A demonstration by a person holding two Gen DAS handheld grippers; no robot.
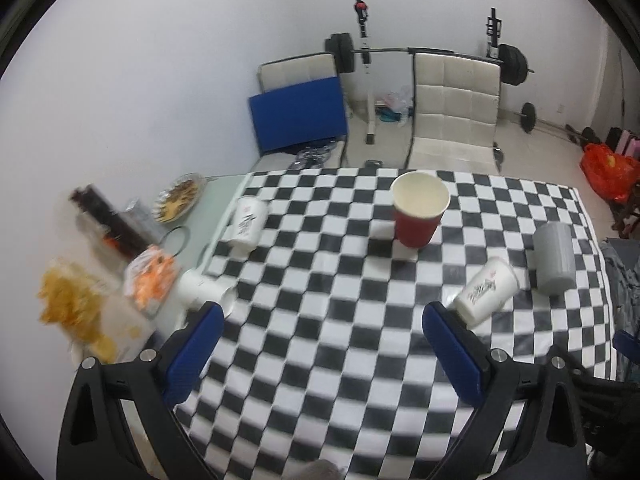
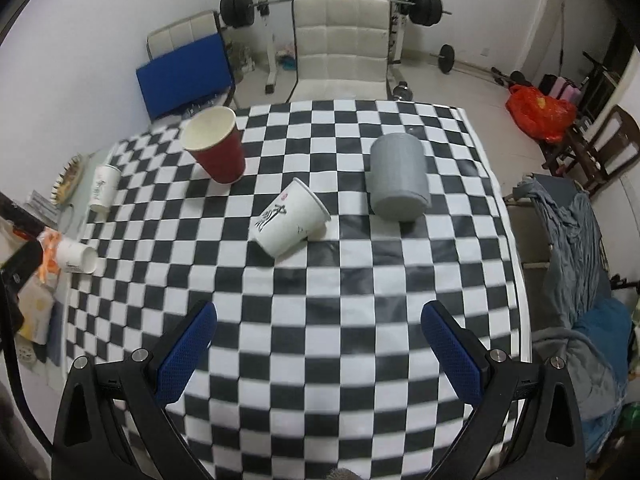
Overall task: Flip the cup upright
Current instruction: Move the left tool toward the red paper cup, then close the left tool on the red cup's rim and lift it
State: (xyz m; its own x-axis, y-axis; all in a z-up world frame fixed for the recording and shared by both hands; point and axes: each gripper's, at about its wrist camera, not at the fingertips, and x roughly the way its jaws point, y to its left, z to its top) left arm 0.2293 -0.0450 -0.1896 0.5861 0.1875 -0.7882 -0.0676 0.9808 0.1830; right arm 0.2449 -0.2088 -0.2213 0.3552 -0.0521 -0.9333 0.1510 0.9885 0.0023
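Observation:
A red paper cup stands upright with its mouth up on the checkered cloth. A white printed cup lies on its side near the middle. A grey cup stands mouth down to its right. A second white cup stands mouth down at the left. A third white cup lies on its side at the left edge. My left gripper and right gripper are both open and empty above the cloth.
Snack bags, an orange packet and a plate crowd the table's left side. White chairs and a barbell rack stand behind the table. Grey clothing lies to the right.

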